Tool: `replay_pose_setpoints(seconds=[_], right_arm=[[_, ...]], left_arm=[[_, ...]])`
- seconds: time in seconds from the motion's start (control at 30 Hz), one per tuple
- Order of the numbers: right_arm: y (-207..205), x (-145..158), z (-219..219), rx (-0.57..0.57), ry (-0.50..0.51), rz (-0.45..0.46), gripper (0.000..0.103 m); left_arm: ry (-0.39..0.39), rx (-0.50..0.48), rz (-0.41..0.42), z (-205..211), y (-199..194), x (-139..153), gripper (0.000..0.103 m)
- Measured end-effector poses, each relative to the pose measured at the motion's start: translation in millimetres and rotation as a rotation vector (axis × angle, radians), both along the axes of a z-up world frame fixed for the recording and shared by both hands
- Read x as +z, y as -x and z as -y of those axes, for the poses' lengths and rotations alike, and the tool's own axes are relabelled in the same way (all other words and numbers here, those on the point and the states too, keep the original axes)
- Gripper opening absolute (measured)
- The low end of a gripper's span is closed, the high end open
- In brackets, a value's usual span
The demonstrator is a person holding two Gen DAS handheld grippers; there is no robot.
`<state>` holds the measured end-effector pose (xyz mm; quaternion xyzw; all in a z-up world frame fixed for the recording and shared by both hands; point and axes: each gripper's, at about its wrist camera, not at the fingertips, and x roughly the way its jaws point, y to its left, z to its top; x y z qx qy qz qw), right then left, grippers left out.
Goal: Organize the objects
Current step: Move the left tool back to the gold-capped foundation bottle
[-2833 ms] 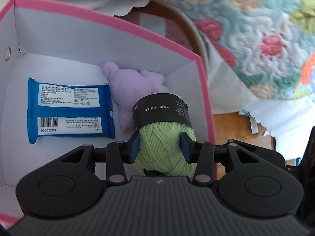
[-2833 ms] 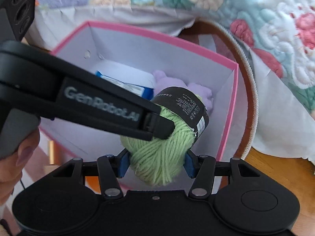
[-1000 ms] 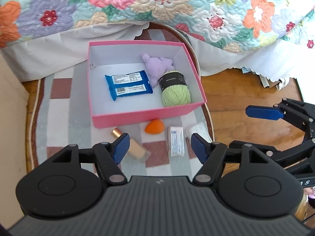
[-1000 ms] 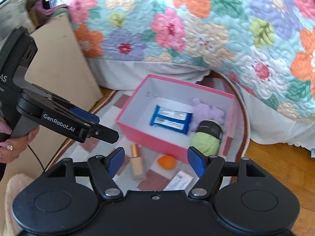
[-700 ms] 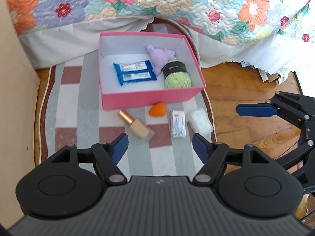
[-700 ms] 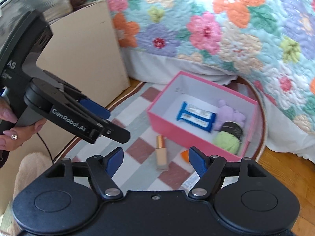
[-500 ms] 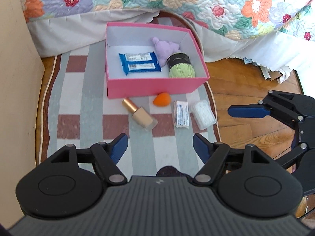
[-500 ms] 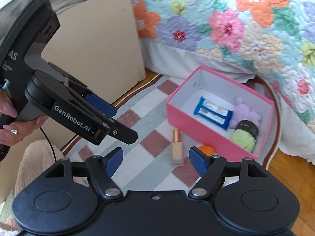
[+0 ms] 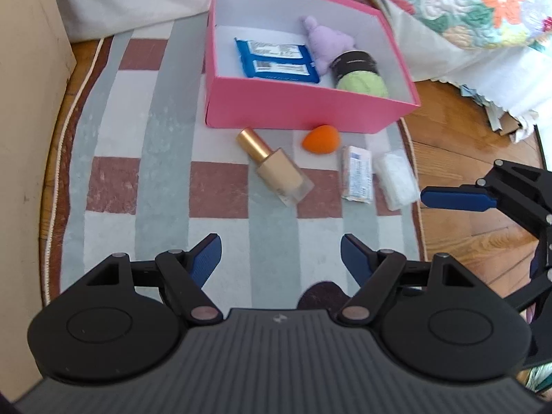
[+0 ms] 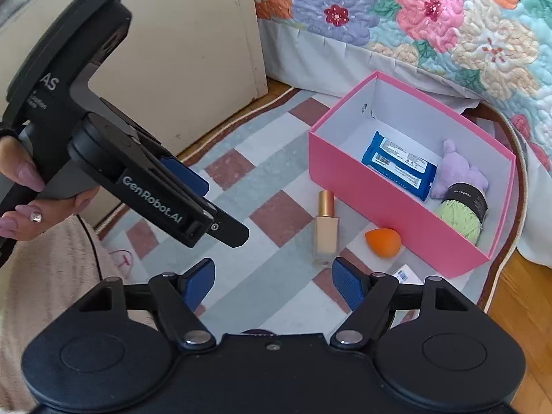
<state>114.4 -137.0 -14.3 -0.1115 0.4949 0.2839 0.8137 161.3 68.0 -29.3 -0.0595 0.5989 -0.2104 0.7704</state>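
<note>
The pink box (image 9: 303,114) (image 10: 362,186) stands on the striped rug and holds a blue wipes pack (image 9: 276,58), a purple plush toy (image 9: 327,41) and a green yarn ball (image 9: 360,79). In front of it lie a foundation bottle (image 9: 276,169) (image 10: 326,231), an orange sponge (image 9: 321,139) (image 10: 383,238), a small printed packet (image 9: 357,174) and a clear white packet (image 9: 395,179). My left gripper (image 9: 279,245) hovers above the rug short of the bottle, its jaws opening with nothing between them. My right gripper (image 10: 272,265) stands open and empty near the bottle's base.
The rug (image 9: 155,138) lies on a wooden floor (image 9: 465,138). A beige panel (image 10: 189,51) stands at the left, and a floral quilt (image 10: 431,17) hangs behind the box. A person's hand (image 10: 20,186) holds the left tool. Pale pink fuzzy fabric (image 10: 51,276) lies at lower left.
Both grippers let go of the green yarn ball in the box and drew back. Over the last second both sank toward the rug, and their jaws spread a little wider.
</note>
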Motion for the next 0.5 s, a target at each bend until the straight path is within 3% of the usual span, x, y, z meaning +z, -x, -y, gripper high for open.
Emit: replay_pose_setpoints(seconds=[0.33,0.5], right_arm=[[-21.3,-62.5,-14.0,0.059,0.035,0.089,0.079],[-32.3,-93.2,-14.2,0.02,0.004,0.157,0.079]], left_arm=[[0.045,0.102,0.003,8.9,-23.0,-55.6,0.075],[0.026,0.177,0.003,15.4,-27.7,-79.6,0.075]])
